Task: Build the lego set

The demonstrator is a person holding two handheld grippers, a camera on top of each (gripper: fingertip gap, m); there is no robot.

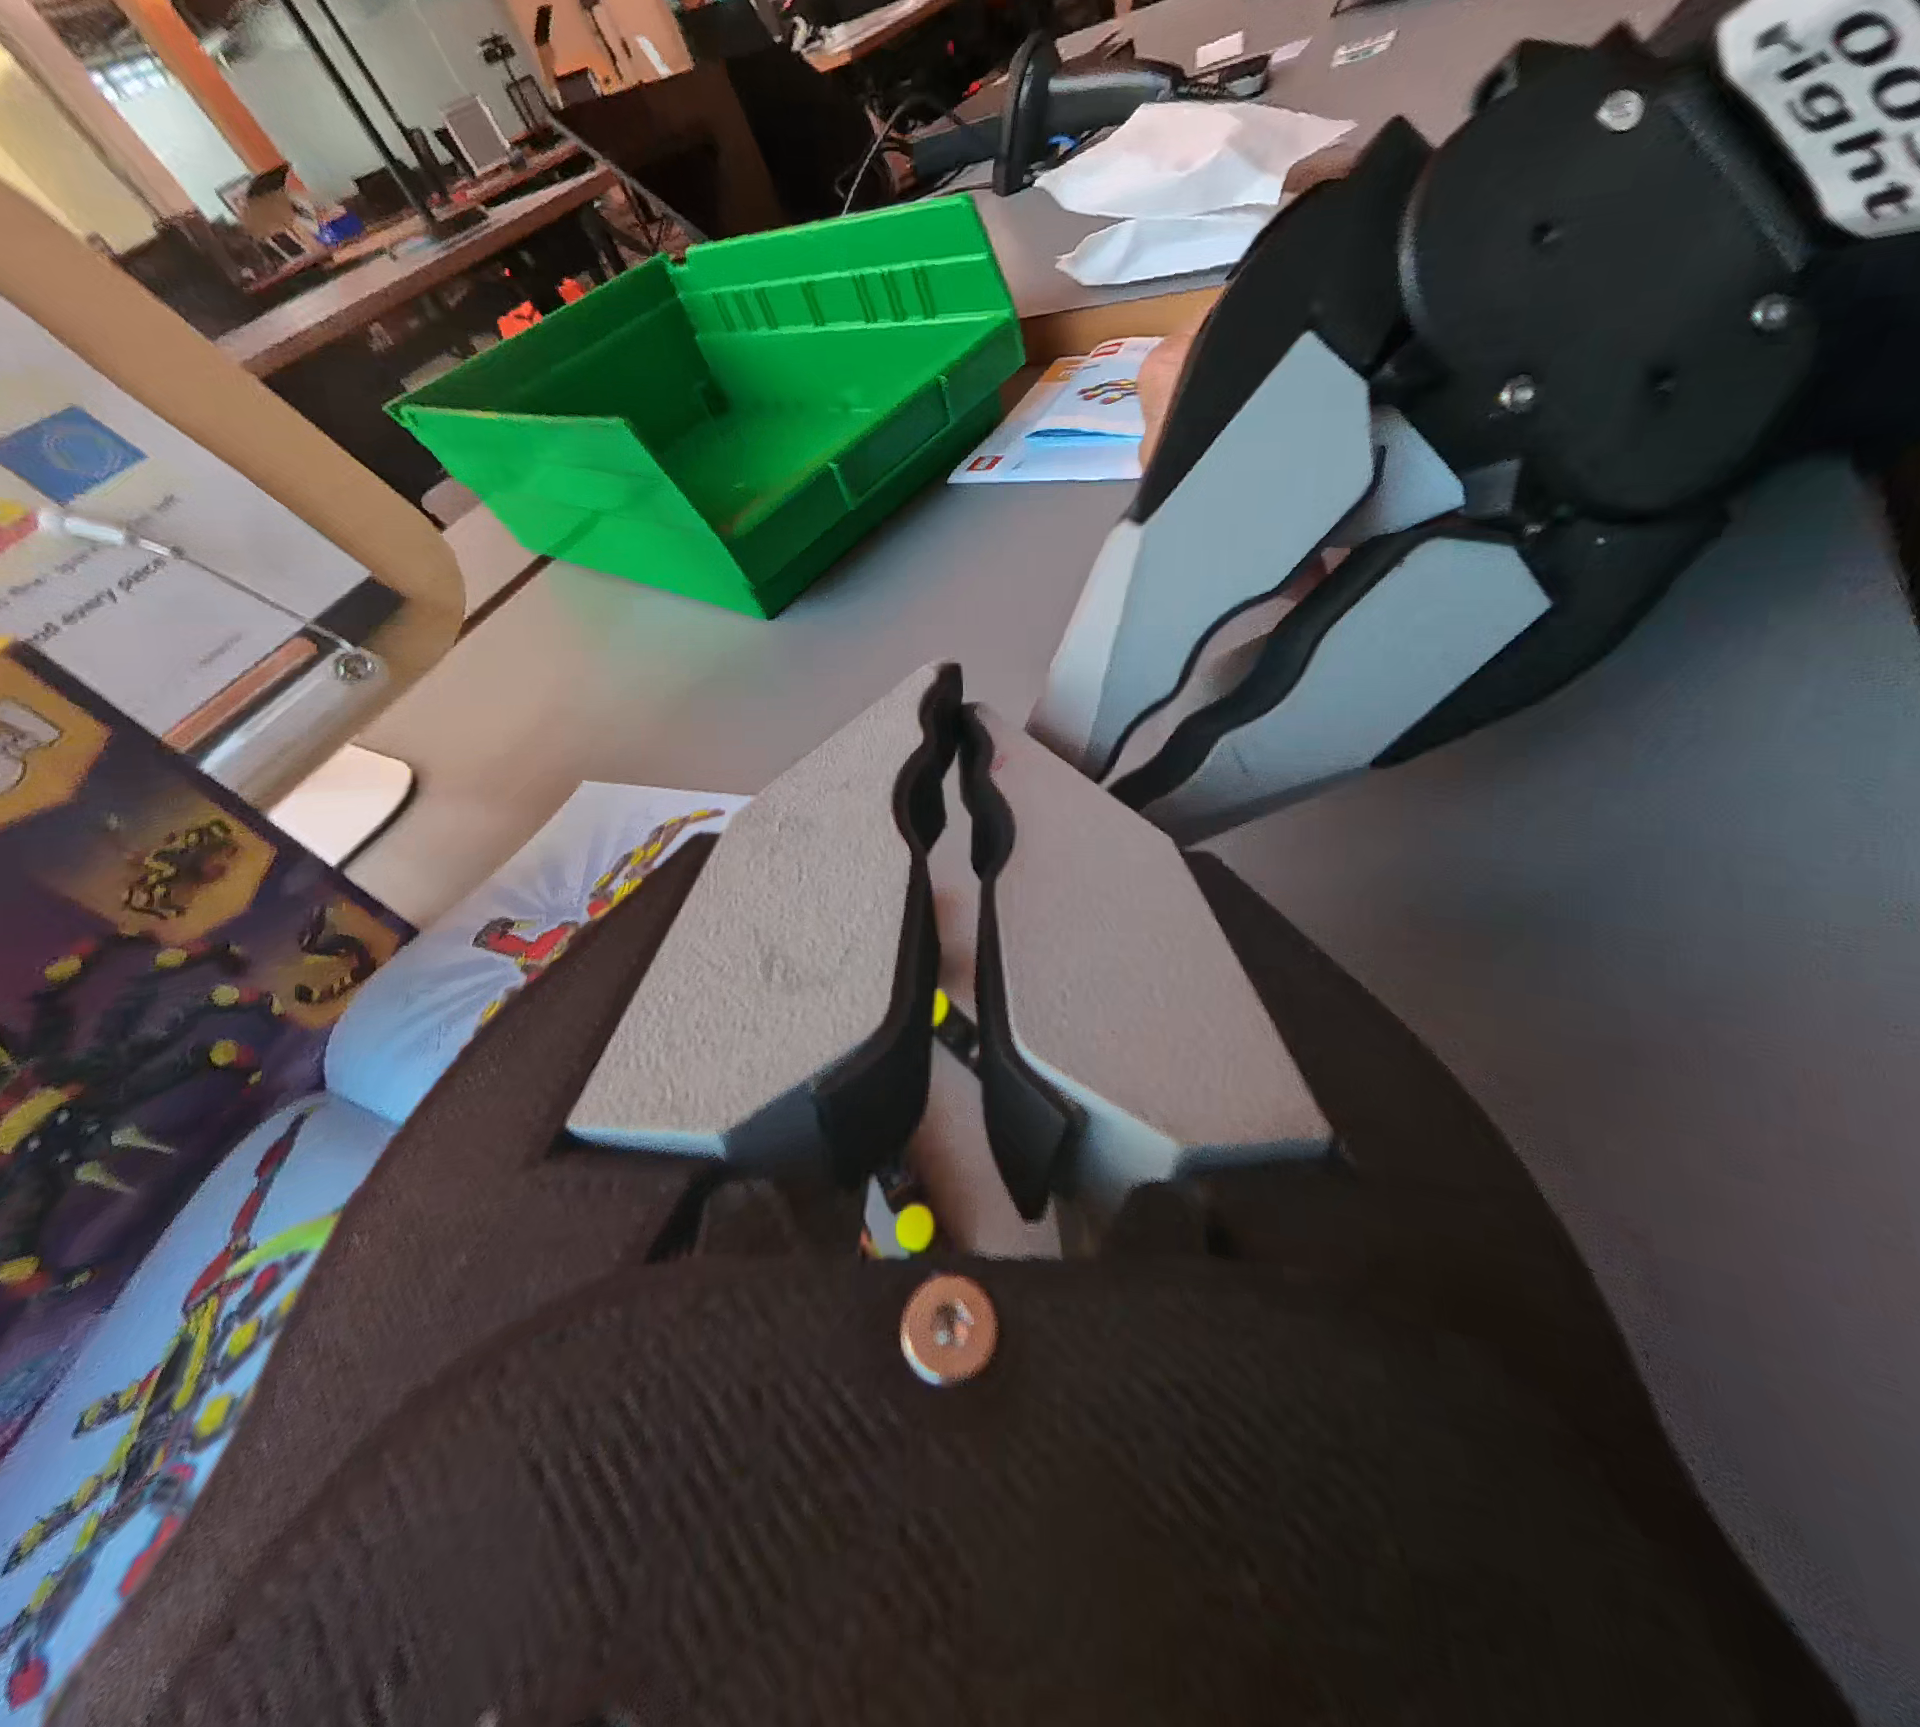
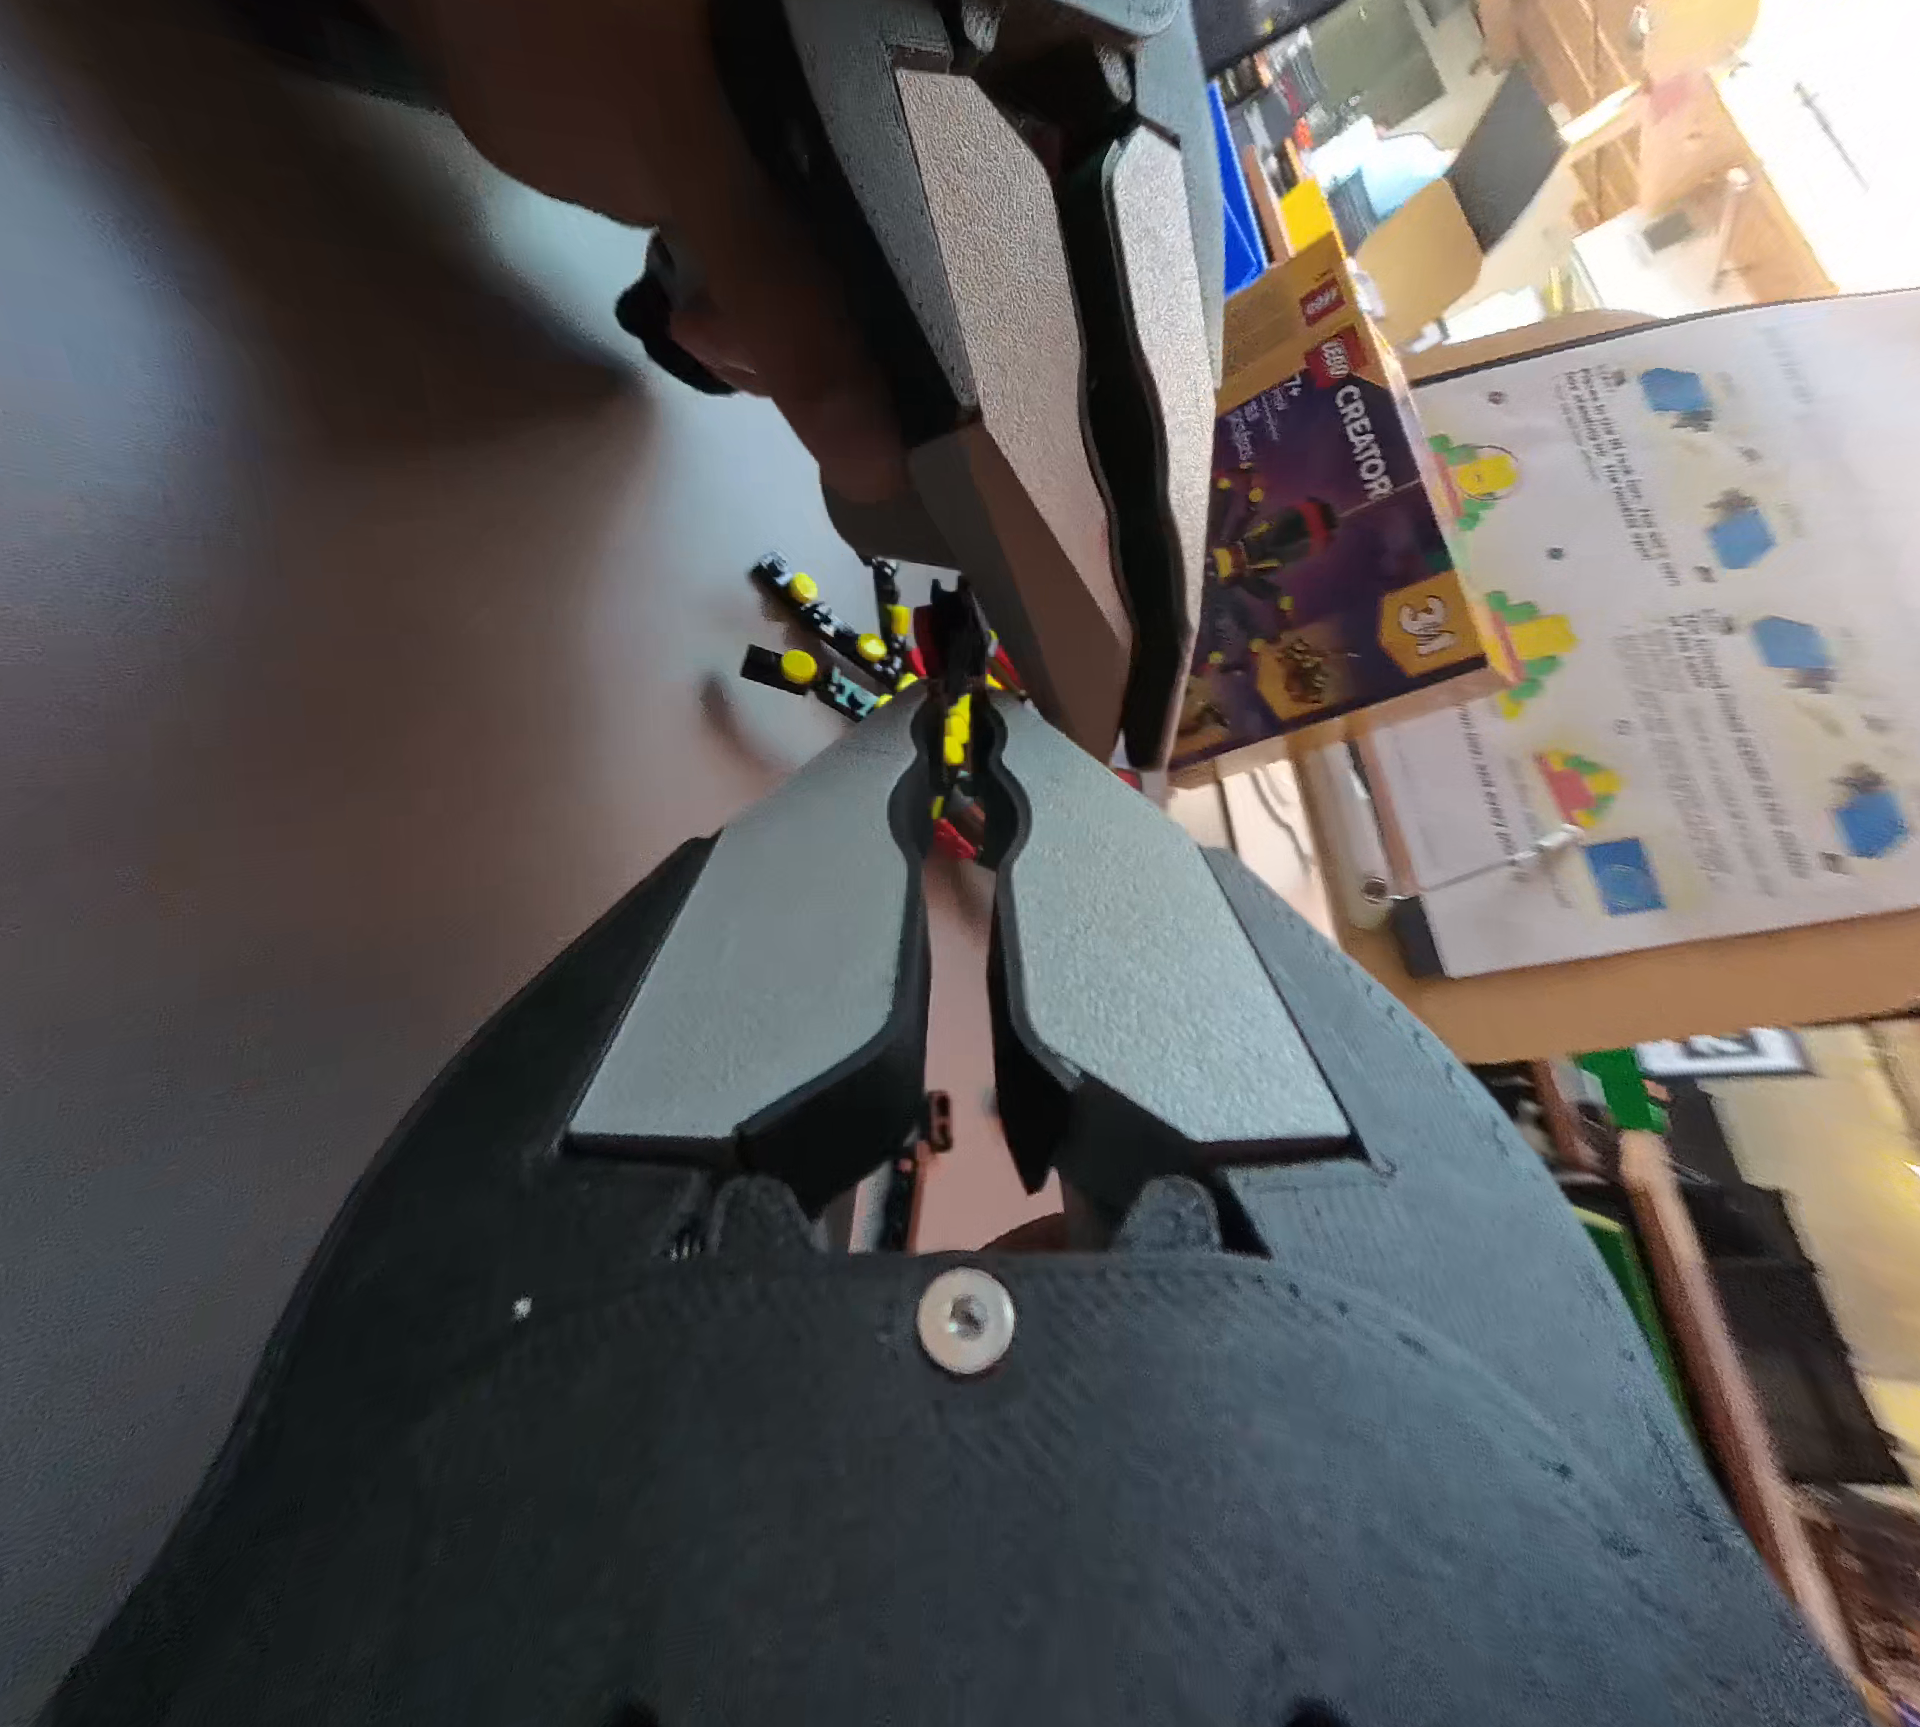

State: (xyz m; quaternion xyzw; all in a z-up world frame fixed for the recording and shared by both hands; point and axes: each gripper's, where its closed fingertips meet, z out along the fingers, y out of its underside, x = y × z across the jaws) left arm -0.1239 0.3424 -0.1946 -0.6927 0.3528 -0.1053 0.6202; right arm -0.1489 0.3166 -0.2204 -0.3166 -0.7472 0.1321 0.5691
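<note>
The build looks partly done. The right gripper (image 2: 958,721) has its jaws nearly closed on a black, yellow and red lego assembly (image 2: 956,711), which sticks out just past the fingertips, with several studded black limbs (image 2: 821,638) already attached and fanning beyond them. The left gripper (image 1: 961,721) is likewise almost shut; a thin black piece with yellow studs (image 1: 914,1225) shows low in the gap between its jaws, though whether it is actually pinched is hard to tell from here. Beyond the left jaws sits a green bin (image 1: 727,410) that looks empty, and the set's box (image 2: 1320,555) lies to the right of the right jaws. More joining likely remains.
</note>
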